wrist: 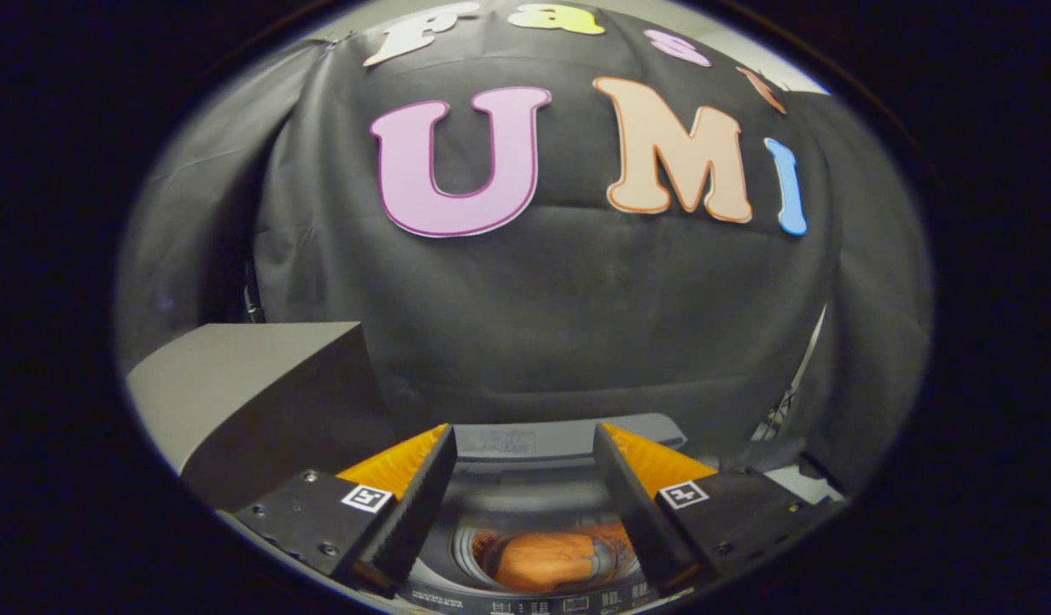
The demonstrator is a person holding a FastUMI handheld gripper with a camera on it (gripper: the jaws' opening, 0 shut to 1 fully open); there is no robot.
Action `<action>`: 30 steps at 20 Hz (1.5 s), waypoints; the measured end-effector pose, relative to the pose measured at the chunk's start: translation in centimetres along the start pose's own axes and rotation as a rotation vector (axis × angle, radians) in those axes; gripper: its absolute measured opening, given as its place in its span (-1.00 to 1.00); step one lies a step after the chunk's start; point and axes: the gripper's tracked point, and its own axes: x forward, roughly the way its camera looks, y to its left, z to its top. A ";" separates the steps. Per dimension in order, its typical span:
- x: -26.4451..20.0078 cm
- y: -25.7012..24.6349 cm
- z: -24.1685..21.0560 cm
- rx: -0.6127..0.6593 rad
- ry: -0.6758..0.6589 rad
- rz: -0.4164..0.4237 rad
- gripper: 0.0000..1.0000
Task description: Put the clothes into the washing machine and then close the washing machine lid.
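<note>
Gripper (523, 478) is hanging above the washing machine (568, 444), fingers spread wide and grasping nothing; open air is showing between them.

Washing machine is sitting below and ahead of the fingers, top-loading, drum mouth facing straight up. Its lid (525, 442) is standing raised at the back of the opening, seen as a grey band spanning the gap between the two fingertips, so the machine is standing open. Control panel (568, 603) is running along the near edge, closest to the camera.

Clothes (546, 559) are lying inside the drum (491, 547), an orange bundle down in the tub, between the fingers as seen from above but well below them and not touching them. The bundle's long axis is running side to side across the drum, roughly crosswise to the fingers; which end is which cannot be told.

Grey box (252, 384) is standing beside the machine on the side of the left finger, its flat top rising higher than the drum rim. Black cloth wall (576, 299) is hanging just beyond the machine. A strip of pale surface and some dark cabling (785, 401) are showing off past the right finger, too small to make out
</note>
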 end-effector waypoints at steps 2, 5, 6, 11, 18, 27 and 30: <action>-0.2 -0.8 -0.8 0.042 0.003 0.004 0.95; -0.7 -2.1 -1.2 0.074 0.007 0.002 0.95; -1.1 -2.5 -1.1 0.075 0.001 0.002 0.95; -2.5 -4.3 -1.0 0.053 -0.032 0.003 0.95; -5.9 -5.7 1.1 0.019 -0.141 0.061 0.94; -13.1 -6.4 -0.4 -0.034 -0.222 0.185 0.94; -15.8 -6.8 -2.3 -0.046 -0.232 0.222 0.94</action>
